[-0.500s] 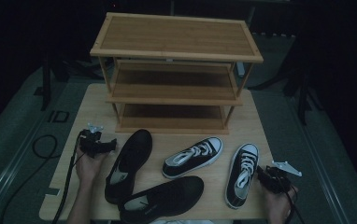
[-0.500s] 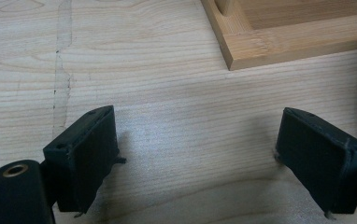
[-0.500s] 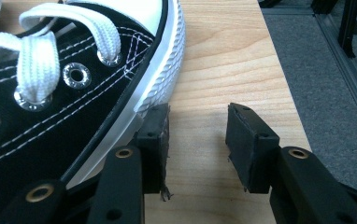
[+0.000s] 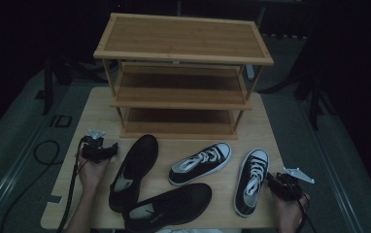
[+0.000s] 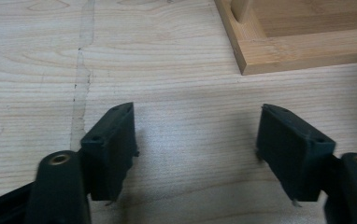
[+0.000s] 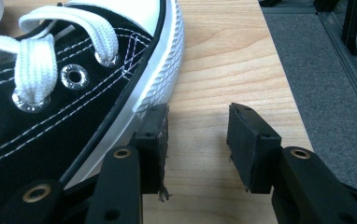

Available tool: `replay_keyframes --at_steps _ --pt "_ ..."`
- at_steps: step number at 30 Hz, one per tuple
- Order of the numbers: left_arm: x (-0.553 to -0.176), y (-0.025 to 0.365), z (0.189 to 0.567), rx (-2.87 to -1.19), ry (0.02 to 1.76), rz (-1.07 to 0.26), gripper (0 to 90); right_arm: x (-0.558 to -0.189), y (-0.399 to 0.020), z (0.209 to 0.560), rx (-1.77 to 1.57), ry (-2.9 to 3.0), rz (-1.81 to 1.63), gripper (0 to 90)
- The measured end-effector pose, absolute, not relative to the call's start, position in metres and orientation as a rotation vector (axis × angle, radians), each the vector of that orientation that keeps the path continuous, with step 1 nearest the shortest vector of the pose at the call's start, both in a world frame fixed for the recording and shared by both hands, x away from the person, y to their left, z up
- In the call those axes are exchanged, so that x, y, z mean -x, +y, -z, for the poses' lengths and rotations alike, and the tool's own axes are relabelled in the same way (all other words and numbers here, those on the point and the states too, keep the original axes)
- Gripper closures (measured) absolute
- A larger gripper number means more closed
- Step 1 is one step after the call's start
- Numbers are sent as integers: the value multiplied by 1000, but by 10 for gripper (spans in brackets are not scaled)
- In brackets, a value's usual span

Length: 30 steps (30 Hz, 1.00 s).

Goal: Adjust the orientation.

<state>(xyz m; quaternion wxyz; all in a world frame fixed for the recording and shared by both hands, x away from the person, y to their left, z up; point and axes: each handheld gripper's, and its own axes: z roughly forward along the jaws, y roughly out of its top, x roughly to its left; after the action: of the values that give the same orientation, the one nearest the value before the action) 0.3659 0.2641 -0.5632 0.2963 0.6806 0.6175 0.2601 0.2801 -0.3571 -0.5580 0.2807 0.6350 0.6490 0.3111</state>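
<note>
Nothing moved; sneaker (image 4: 251,180) toe points rackward.

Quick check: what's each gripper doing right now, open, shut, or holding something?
Left gripper: open, empty, over bare table.
Right gripper: open, empty, beside the laced sneaker.

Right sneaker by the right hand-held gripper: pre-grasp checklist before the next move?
1. Right hand-held gripper open: ok, the jaws stand apart with bare table between them.
2. Jaws around the right sneaker: not ok, the shoe lies outside the gripper's left jaw, right against it; contact cannot be told.
3. Left hand-held gripper free: ok, open over the bare table, nothing held.
4. Shoe rack shelves free: ok, all three tiers look empty.
5. Sneaker upright: ok, sole down, laces up.
6. Other shoes apart from it: ok, the left sneaker and two black slip-ons lie separate.
</note>
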Motion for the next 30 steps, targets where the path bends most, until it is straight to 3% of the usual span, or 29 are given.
replay_keyframes --at_steps 4,10,30 --pt "-366 265 563 -1814 1637 -689 314 -280 -357 558 -1703 1740 -837 573" --pt "-364 264 558 -1853 1622 -655 457 -280 -358 558 -1700 1745 -839 568" --pt "-340 263 527 -2004 1474 -559 492 -281 -358 558 -1696 1746 -836 567"
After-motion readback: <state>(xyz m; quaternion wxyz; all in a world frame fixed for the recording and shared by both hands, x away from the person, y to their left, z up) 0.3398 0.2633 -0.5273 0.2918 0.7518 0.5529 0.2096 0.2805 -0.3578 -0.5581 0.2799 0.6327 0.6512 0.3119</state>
